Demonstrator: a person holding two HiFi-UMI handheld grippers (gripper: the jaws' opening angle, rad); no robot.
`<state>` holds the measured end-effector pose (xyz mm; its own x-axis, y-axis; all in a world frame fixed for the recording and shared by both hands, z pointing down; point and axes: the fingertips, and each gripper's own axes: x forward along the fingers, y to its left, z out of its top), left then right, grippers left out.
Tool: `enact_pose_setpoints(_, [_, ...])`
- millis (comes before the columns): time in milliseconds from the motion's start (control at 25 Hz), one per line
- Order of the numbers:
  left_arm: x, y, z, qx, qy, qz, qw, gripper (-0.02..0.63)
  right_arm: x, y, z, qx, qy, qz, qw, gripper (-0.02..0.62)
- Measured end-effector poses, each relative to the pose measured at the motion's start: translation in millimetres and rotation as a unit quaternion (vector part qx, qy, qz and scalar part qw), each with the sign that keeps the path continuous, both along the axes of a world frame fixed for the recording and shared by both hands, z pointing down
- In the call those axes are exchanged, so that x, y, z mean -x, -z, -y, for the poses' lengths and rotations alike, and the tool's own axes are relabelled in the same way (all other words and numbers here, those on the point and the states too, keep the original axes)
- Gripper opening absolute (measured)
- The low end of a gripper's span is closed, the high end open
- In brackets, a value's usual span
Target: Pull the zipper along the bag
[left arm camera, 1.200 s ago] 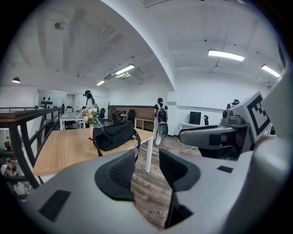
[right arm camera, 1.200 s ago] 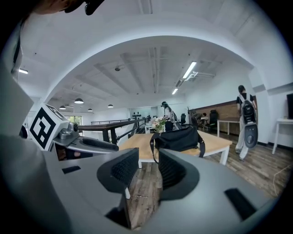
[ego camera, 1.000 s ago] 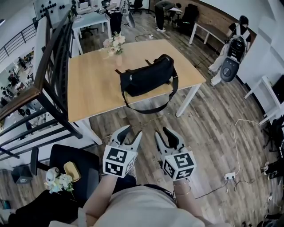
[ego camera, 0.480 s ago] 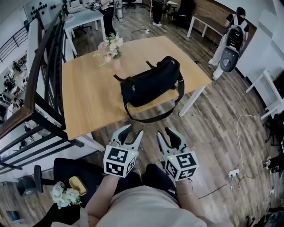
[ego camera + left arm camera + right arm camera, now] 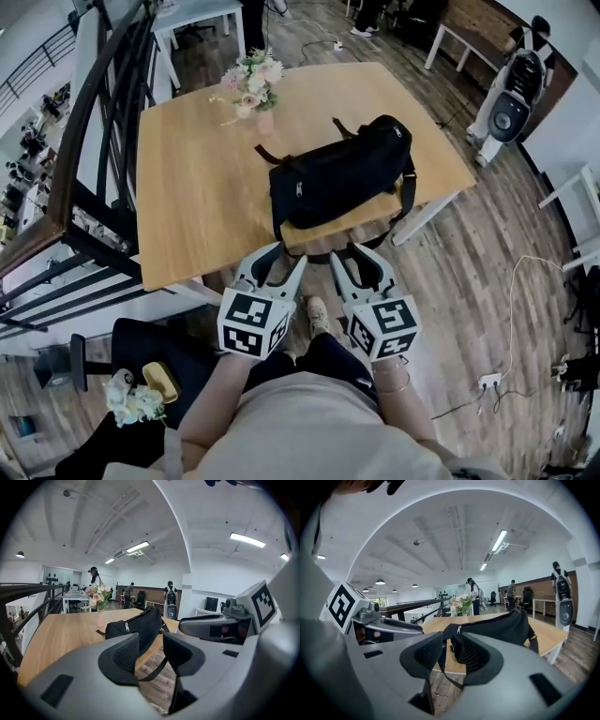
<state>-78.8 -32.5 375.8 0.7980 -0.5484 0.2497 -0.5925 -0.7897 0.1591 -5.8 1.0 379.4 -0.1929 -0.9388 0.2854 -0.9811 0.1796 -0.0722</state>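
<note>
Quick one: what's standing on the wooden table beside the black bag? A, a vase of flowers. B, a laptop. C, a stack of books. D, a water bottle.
A: a vase of flowers stands on the wooden table just past the far left end of the black bag.

The person's left arm [image 5: 208,405] and right arm [image 5: 403,412] reach forward side by side. The left gripper [image 5: 284,261] tilts slightly downward, its fingers [image 5: 123,654] apart and empty. The right gripper [image 5: 349,258], just beside it, has just been closing slightly, with nothing between its parted fingers.
</note>
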Motion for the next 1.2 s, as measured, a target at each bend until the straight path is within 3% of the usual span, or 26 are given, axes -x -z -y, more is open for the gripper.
enact_pose_setpoints(240, [-23, 9, 63, -0.011, 0.040, 0.017, 0.9990, 0.167, -35, 11, 64, -0.012, 0.030, -0.001, 0.999, 0.115])
enact_pose_setpoints(640, [-40, 23, 143, -0.017, 0.139, 0.005, 0.9901, 0.167, -77, 17, 142, -0.015, 0.093, 0.003, 0.996, 0.115])
enact_pose_setpoints(880, [-39, 14, 163, -0.006, 0.188, 0.002, 0.9821, 0.167, -84, 7, 160, -0.001, 0.133, -0.003, 0.991, 0.118])
enact_pose_setpoints(1200, [-33, -7, 164, 0.023, 0.206, 0.017, 0.9782, 0.169, -71, -14, 167, 0.024, 0.168, 0.003, 0.986, 0.118])
